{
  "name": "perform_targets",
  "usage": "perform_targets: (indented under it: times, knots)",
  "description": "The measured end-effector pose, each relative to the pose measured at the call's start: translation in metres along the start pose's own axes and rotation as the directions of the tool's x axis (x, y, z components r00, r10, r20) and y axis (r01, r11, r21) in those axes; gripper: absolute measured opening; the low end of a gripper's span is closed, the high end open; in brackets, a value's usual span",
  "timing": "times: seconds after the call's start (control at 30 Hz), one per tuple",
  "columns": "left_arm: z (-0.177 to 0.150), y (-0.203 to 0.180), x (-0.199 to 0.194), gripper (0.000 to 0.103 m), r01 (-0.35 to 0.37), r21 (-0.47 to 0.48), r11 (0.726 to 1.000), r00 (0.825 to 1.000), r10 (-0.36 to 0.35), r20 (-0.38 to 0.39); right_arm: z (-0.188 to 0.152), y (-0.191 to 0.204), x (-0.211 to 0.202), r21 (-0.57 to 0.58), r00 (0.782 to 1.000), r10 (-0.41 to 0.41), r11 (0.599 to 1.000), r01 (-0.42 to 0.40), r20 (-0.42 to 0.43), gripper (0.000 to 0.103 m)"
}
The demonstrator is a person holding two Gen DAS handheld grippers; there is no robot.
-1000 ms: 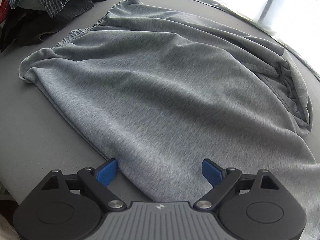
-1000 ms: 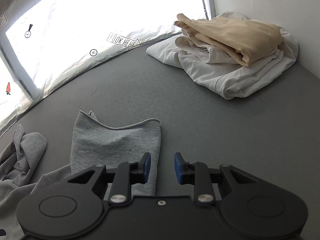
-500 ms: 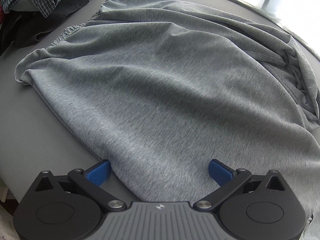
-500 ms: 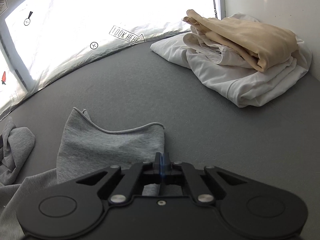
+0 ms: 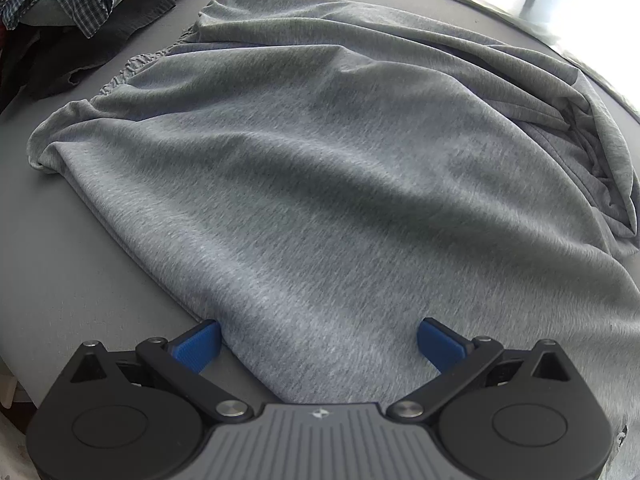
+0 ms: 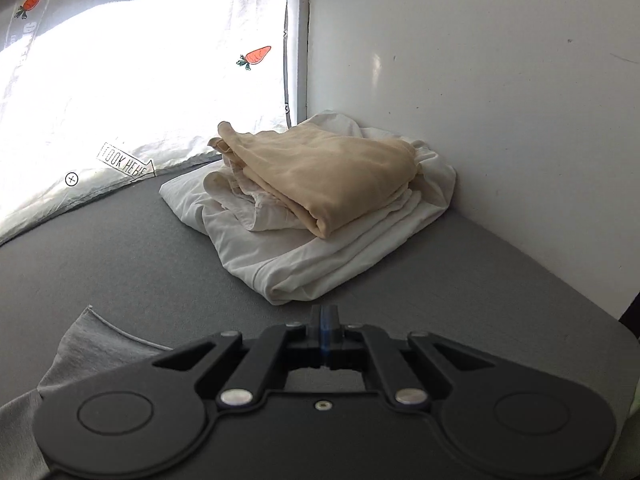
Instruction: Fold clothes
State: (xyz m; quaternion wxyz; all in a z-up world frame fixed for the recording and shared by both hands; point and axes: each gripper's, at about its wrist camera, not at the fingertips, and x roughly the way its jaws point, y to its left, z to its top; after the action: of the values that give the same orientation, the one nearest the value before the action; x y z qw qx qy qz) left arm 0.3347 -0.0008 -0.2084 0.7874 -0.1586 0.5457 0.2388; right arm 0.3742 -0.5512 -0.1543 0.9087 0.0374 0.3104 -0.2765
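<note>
A large grey jersey garment (image 5: 340,168) lies spread and wrinkled on the grey bed surface (image 5: 60,280). My left gripper (image 5: 320,344) points steeply down at its near part and is open wide. One blue pad (image 5: 198,346) sits just off the cloth's left edge, while the other pad (image 5: 440,344) is over the cloth. In the right wrist view a grey sleeve end (image 6: 92,344) lies at the lower left, partly hidden by the tool. My right gripper (image 6: 324,326) is shut, pads together, above the bed surface (image 6: 160,280). No cloth shows between them.
A folded beige garment (image 6: 328,172) lies on white folded clothes (image 6: 320,264) in the corner by the white wall (image 6: 480,100). A bright curtain with carrot prints (image 6: 140,100) hangs behind. A heap of dark and checked clothes (image 5: 68,8) sits far left of the grey garment.
My right gripper closed beside the sleeve end, then rose and tilted up toward the folded stack. My left gripper opened a little wider and stayed in place.
</note>
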Motion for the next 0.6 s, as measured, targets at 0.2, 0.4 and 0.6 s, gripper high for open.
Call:
perform_targets:
  times: [0.2, 0.4, 0.6]
  knots:
    - [-0.001, 0.0, 0.0, 0.103, 0.0, 0.001, 1.0, 1.0, 0.0, 0.015, -0.005, -0.021, 0.018, 0.186, 0.987, 0.111, 0.979, -0.089, -0.115, 0.01]
    - [-0.001, 0.0, 0.0, 0.103, 0.002, 0.003, 1.0, 1.0, -0.002, 0.023, -0.024, 0.005, 0.05, 0.352, 0.943, 0.265, 0.918, -0.184, -0.199, 0.039]
    - [-0.002, 0.001, 0.001, 0.103, 0.002, 0.002, 1.0, 1.0, -0.002, 0.03, -0.026, 0.03, 0.065, 0.215, 0.946, 0.227, 0.96, -0.177, -0.233, 0.013]
